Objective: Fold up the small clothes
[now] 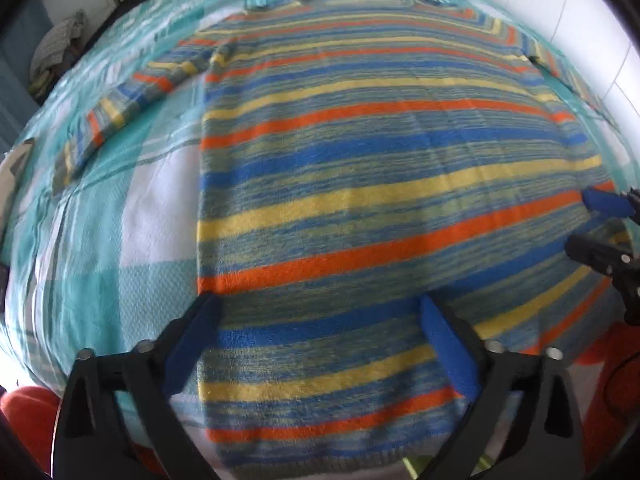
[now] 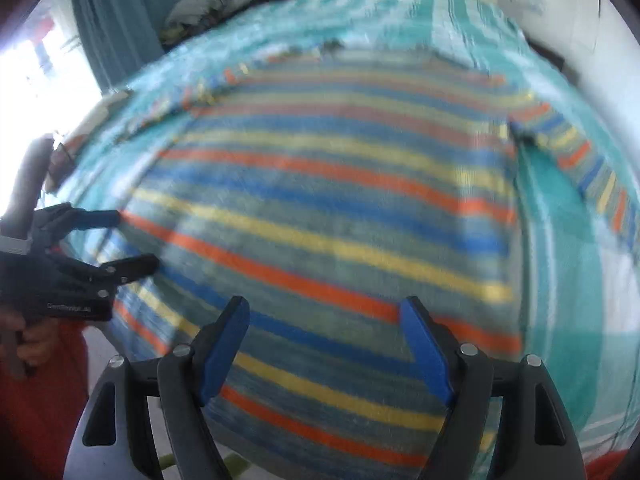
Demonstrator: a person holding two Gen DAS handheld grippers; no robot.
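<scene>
A striped knit sweater (image 1: 360,184) in blue, yellow, orange and grey-green lies flat and face up on a bed, hem toward me. Its left sleeve (image 1: 132,96) stretches out to the far left; in the right wrist view the other sleeve (image 2: 580,160) runs off to the right. My left gripper (image 1: 318,304) hovers open over the sweater's near left part, one finger above the left side edge. My right gripper (image 2: 324,306) stands open over the near right part, nothing between its blue pads. Each view shows the other gripper at its edge, the right gripper (image 1: 588,226) and the left gripper (image 2: 136,240), both open.
The bed carries a teal and white checked blanket (image 1: 100,264). A heap of clothes (image 1: 56,48) sits at the far left corner. A white wall (image 1: 580,20) runs along the right side, and a teal curtain (image 2: 116,20) hangs beyond the bed. A person's hand (image 2: 36,344) and red clothing (image 1: 28,412) show near me.
</scene>
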